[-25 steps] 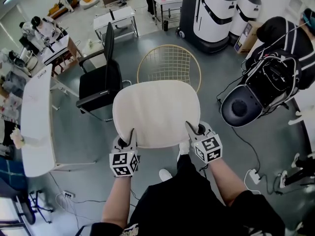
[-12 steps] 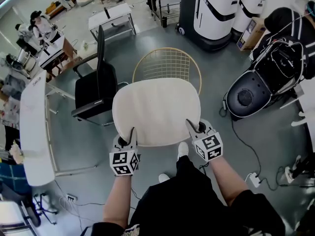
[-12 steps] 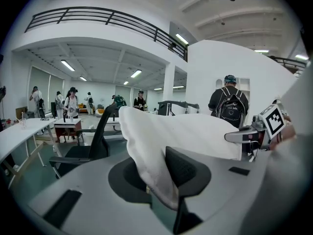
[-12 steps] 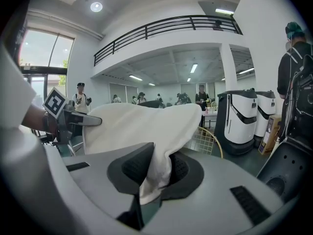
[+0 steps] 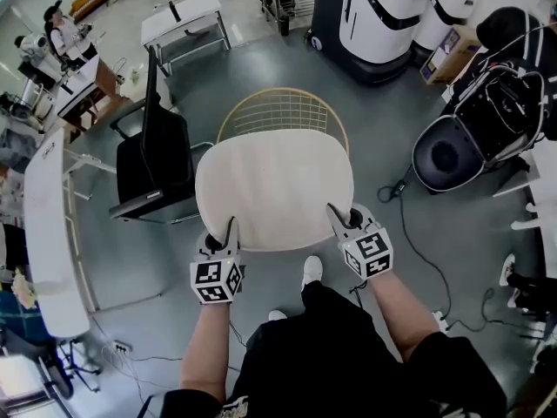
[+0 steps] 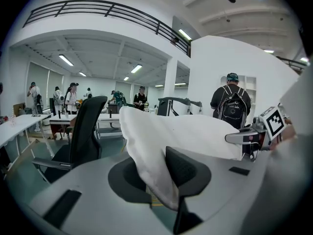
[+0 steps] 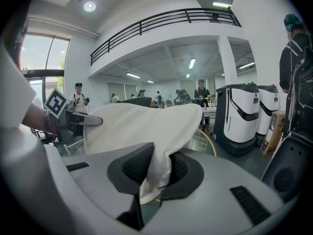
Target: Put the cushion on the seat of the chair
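The cream, rounded fabric cushion [image 5: 274, 190] is held flat out ahead of both grippers. The left gripper [image 5: 230, 231] pinches its near left corner between narrow jaws, and the right gripper [image 5: 336, 215] pinches its near right corner. Beyond the jaws, partly hidden under the cushion, stands a round gold wire chair [image 5: 283, 111]. A black office chair [image 5: 155, 159] stands left of the left gripper.

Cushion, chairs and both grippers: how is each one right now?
Cushion: held up flat by its near edge, not on a seat yet.
Left gripper: shut on the cushion's edge.
Right gripper: shut on the cushion's edge.
Wire chair: upright, partly hidden behind the cushion.
Black office chair: upright, nobody on it.
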The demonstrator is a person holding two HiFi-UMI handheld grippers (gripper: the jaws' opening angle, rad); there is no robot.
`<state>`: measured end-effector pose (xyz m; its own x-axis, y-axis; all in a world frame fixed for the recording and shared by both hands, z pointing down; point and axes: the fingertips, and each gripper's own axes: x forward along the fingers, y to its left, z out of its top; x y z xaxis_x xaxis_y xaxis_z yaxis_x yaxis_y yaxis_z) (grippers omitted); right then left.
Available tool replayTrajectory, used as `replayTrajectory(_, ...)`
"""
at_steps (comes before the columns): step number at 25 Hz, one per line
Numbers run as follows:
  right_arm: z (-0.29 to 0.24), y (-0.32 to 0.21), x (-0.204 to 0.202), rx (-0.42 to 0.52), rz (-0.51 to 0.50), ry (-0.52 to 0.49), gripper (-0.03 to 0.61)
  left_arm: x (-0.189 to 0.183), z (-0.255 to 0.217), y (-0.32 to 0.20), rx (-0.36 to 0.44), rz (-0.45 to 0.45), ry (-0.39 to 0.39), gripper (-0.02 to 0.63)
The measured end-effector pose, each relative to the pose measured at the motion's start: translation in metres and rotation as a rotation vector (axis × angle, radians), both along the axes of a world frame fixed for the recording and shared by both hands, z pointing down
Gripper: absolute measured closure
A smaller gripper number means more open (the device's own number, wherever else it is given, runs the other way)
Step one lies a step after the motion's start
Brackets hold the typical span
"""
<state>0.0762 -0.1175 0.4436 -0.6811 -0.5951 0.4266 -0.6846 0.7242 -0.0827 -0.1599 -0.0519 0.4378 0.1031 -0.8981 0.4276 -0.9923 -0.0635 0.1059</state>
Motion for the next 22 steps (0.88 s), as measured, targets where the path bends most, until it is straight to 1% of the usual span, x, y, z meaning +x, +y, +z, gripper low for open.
replayTrajectory(4, 0.010, -0.029, 0.009, -0.015, -0.006, 0.001, 0.522, 0.009, 0.011, -0.029, -0.020, 0.000, -0.011, 0.511)
replayTrajectory(9, 0.029, -0.063, 0.010, -0.027, -0.020, 0.010, 0.522, 0.011, 0.028, -0.063, -0.045, 0.001, -0.021, 0.510)
replayTrajectory(16, 0.054, -0.093, 0.009, -0.049, 0.006, 0.031, 0.522, 0.008, 0.054, -0.101, -0.078, 0.041, -0.022, 0.509)
replayTrajectory(22, 0.102, -0.113, 0.000, -0.067, 0.040, 0.081, 0.521, -0.002, 0.102, -0.128, -0.113, 0.082, -0.005, 0.509)
